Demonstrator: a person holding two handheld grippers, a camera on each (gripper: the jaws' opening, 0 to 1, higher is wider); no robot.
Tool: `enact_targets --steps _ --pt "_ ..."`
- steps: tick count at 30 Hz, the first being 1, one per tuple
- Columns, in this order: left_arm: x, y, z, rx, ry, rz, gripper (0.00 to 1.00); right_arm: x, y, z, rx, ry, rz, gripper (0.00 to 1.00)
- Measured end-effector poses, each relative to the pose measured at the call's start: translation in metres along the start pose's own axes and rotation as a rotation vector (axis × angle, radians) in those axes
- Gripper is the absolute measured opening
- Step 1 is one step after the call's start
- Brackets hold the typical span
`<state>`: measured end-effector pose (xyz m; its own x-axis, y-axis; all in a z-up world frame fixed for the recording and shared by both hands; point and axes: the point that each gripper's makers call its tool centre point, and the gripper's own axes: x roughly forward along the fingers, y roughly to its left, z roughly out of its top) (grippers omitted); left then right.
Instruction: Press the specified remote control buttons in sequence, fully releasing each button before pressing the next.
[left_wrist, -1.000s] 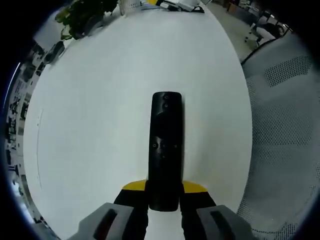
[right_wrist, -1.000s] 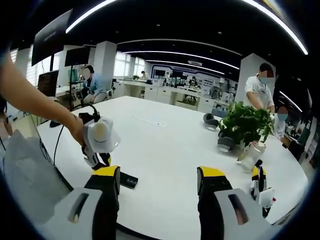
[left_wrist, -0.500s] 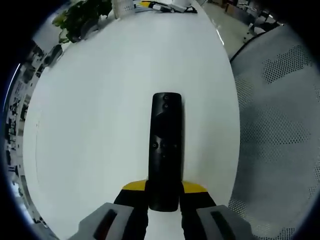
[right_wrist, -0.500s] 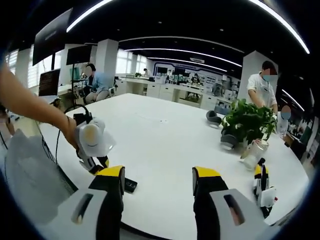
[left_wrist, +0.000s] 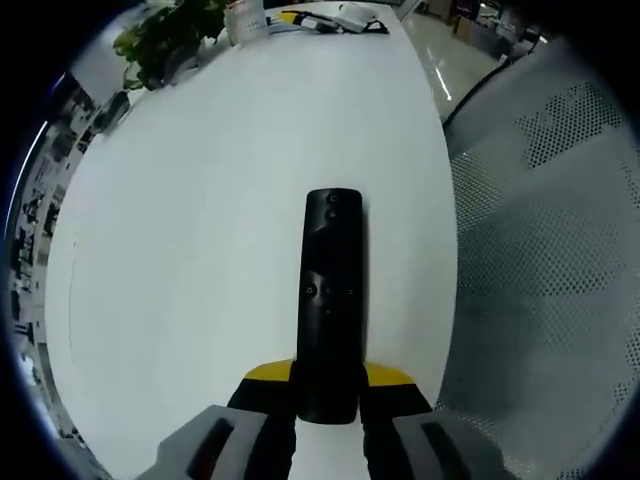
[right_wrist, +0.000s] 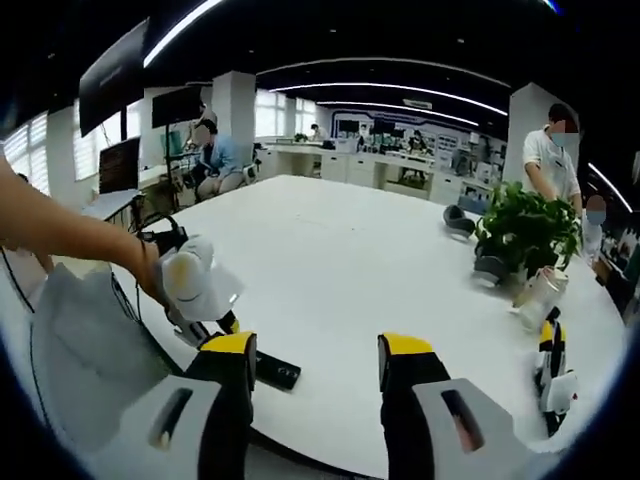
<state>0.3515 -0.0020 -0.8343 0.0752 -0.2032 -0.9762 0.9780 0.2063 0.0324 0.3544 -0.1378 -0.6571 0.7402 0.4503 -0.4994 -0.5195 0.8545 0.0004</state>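
Left gripper view: left gripper (left_wrist: 327, 400) is pinching the near end of the black remote (left_wrist: 331, 300), whose long axis runs straight out from the jaws, button face up, over the white table (left_wrist: 200, 250).

Right gripper view: right gripper (right_wrist: 317, 362) has its jaws spread with nothing between them, hovering above the table's near edge (right_wrist: 330, 270); the remote (right_wrist: 277, 372) pokes out just left of its left jaw, with the left gripper (right_wrist: 197, 295) gripping its far end. My read: the right gripper does the pressing, and needs a short move leftward and down onto the buttons.
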Motion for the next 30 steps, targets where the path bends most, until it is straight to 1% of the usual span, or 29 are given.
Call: enact_targets --steps 1,2,4,7,8,9,10,11,12,13,14,15,17,20,21,22,23,24,27,29,30 --pt "0.000 0.000 0.000 -0.001 -0.011 -0.001 0.23 0.003 0.000 0.002 0.007 0.000 0.012 0.49" --pt "-0.001 0.000 0.000 -0.008 -0.035 -0.005 0.23 0.007 0.003 0.004 0.028 0.015 0.043 0.47" --pt "-0.001 0.000 0.000 -0.007 -0.074 -0.005 0.23 0.016 0.002 0.009 0.060 0.028 0.075 0.41" --pt "-0.002 0.000 0.000 -0.008 -0.126 -0.005 0.23 0.028 0.000 0.017 0.082 0.045 0.100 0.33" --pt "-0.002 0.000 0.000 -0.019 -0.144 -0.007 0.23 0.034 -0.001 0.019 0.087 0.060 0.108 0.29" --pt "-0.002 0.000 0.000 -0.023 -0.155 -0.007 0.24 0.038 -0.001 0.020 0.088 0.068 0.115 0.25" --pt "-0.003 0.000 0.000 -0.024 -0.159 -0.007 0.24 0.042 -0.001 0.021 0.089 0.076 0.124 0.22" --pt "-0.002 0.000 -0.001 -0.028 -0.167 -0.006 0.24 0.048 0.004 0.019 0.098 0.106 0.158 0.20" --pt "-0.002 0.000 0.000 -0.031 -0.176 -0.005 0.24 0.052 0.008 0.018 0.114 0.117 0.188 0.19" --pt "-0.002 0.000 0.000 -0.034 -0.182 -0.004 0.24 0.060 0.009 0.019 0.133 0.109 0.203 0.18" --pt "-0.002 0.000 0.000 -0.038 -0.187 -0.001 0.24 0.062 0.010 0.019 0.137 0.110 0.210 0.16" --pt "-0.002 0.000 0.000 -0.041 -0.196 0.004 0.24 0.069 0.014 0.016 0.152 0.124 0.235 0.12" --pt "-0.003 -0.001 0.000 -0.056 -0.220 0.016 0.24 0.079 0.019 0.009 0.172 0.159 0.260 0.08" --pt "-0.003 -0.002 0.000 -0.078 -0.259 0.024 0.24 0.092 0.024 0.001 0.175 0.200 0.275 0.05" --pt "-0.003 -0.003 0.000 -0.081 -0.270 0.025 0.24 0.096 0.026 -0.004 0.171 0.223 0.278 0.03" --pt "-0.003 -0.004 0.001 -0.086 -0.271 0.026 0.24 0.099 0.028 -0.007 0.171 0.233 0.283 0.01" --pt "-0.002 -0.004 0.001 -0.088 -0.273 0.027 0.24 0.101 0.030 -0.012 0.178 0.257 0.293 0.00" --pt "-0.002 -0.005 0.002 -0.087 -0.272 0.029 0.24 0.103 0.032 -0.020 0.196 0.296 0.294 0.00" --pt "-0.002 -0.008 0.004 -0.079 -0.268 0.026 0.24 0.112 0.032 -0.031 0.230 0.323 0.300 0.00" --pt "-0.002 -0.009 0.005 -0.071 -0.275 0.023 0.24 0.112 0.032 -0.042 0.261 0.364 0.297 0.00" --pt "-0.003 -0.010 0.005 -0.070 -0.279 0.021 0.24 0.110 0.032 -0.049 0.273 0.396 0.289 0.00"
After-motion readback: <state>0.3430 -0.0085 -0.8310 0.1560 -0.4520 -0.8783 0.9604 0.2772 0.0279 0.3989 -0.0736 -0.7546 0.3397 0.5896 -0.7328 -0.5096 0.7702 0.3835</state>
